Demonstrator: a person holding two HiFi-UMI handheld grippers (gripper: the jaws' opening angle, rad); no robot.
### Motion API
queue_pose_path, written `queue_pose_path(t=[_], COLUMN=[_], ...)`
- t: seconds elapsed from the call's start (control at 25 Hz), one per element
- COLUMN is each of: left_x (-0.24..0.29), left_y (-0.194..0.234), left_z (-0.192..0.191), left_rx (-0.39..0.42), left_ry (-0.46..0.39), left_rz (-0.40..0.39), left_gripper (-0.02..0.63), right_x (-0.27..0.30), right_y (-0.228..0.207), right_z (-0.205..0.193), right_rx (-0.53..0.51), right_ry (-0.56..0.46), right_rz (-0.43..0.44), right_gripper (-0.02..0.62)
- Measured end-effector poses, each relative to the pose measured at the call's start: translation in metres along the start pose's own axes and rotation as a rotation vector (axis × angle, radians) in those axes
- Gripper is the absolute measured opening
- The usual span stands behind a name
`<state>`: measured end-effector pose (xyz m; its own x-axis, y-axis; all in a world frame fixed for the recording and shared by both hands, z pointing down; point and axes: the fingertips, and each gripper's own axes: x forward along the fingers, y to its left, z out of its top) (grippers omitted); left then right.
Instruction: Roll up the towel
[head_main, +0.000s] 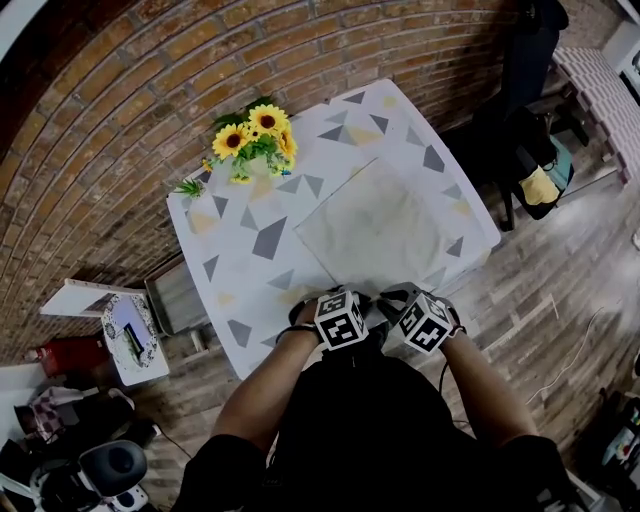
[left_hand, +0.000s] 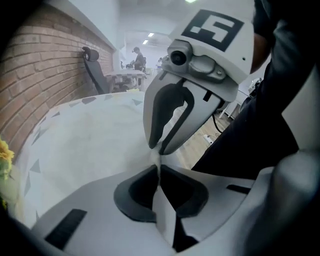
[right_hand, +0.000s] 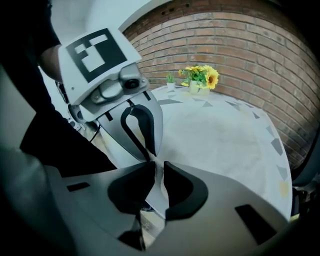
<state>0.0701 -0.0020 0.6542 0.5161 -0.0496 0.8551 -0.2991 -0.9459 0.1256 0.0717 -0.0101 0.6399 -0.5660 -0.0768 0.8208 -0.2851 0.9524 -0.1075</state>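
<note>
**Towel pinched at its near edge by 2 grippers**

The towel (head_main: 375, 225), a pale square cloth, is spread flat on the bench (head_main: 240, 260). It lies on the person's side of the sunflowers (head_main: 255, 140), which stand at the bench's far left corner. The towel's edge farthest from the sunflowers is lifted into a small fold where it is gripped.

That fold is held by the left gripper (left_hand: 159, 167), whose jaws are pressed together on a thin ridge of white fabric. The same edge is held by the right gripper (right_hand: 156, 172), and a strip of the cloth is seen pinched between its dark pads as well. The 2 grippers are set side by side at that edge, with their tips nearly meeting and both angled downward. Each is carried in 1 hand of the person.

The bench is covered by a white cloth printed with grey and yellow triangles. A brick wall (head_main: 120, 120) rises behind the sunflowers, and a wooden floor (head_main: 560, 300) is seen well to the right of them.
</note>
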Motion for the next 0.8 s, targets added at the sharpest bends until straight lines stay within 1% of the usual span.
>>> queue_pose_path(t=[0.16, 0.24, 0.28, 0.32, 0.44, 0.6, 0.64, 0.68, 0.72, 0.8], left_x=[-0.001, 0.0, 0.002, 0.003, 0.005, 0.0, -0.002, -0.004, -0.006, -0.008], left_y=[-0.003, -0.005, -0.005, -0.004, 0.001, 0.012, 0.014, 0.015, 0.015, 0.011], left_z=[0.008, 0.009, 0.01, 0.009, 0.009, 0.01, 0.011, 0.013, 0.015, 0.016], left_rx=[-0.059, -0.067, -0.068, -0.067, -0.053, 0.007, 0.023, 0.039, 0.054, 0.092], left_ry=[-0.007, 0.005, 0.014, 0.024, 0.05, 0.08, 0.082, 0.083, 0.083, 0.092], left_rz=[-0.077, -0.101, -0.106, -0.105, -0.071, 0.043, 0.074, 0.1, 0.115, 0.123], left_gripper=[0.034, 0.034, 0.034, 0.034, 0.035, 0.045, 0.067, 0.105, 0.118, 0.118], right_x=[-0.005, -0.004, -0.003, -0.002, 0.002, 0.006, 0.007, 0.008, 0.009, 0.011], right_y=[0.006, 0.005, 0.004, 0.002, -0.001, -0.009, -0.012, -0.014, -0.016, -0.017], right_z=[-0.003, -0.005, -0.006, -0.007, -0.009, -0.009, -0.009, -0.009, -0.009, -0.008], right_rx=[-0.128, -0.156, -0.16, -0.161, -0.145, -0.101, -0.095, -0.092, -0.09, -0.082], right_ry=[0.005, 0.01, 0.01, 0.01, 0.011, 0.012, 0.015, 0.019, 0.022, 0.03], right_rz=[0.022, 0.02, 0.021, 0.024, 0.044, 0.059, 0.062, 0.067, 0.074, 0.089], right_gripper=[0.11, 0.102, 0.077, 0.068, 0.045, 0.04, 0.04, 0.04, 0.04, 0.04])
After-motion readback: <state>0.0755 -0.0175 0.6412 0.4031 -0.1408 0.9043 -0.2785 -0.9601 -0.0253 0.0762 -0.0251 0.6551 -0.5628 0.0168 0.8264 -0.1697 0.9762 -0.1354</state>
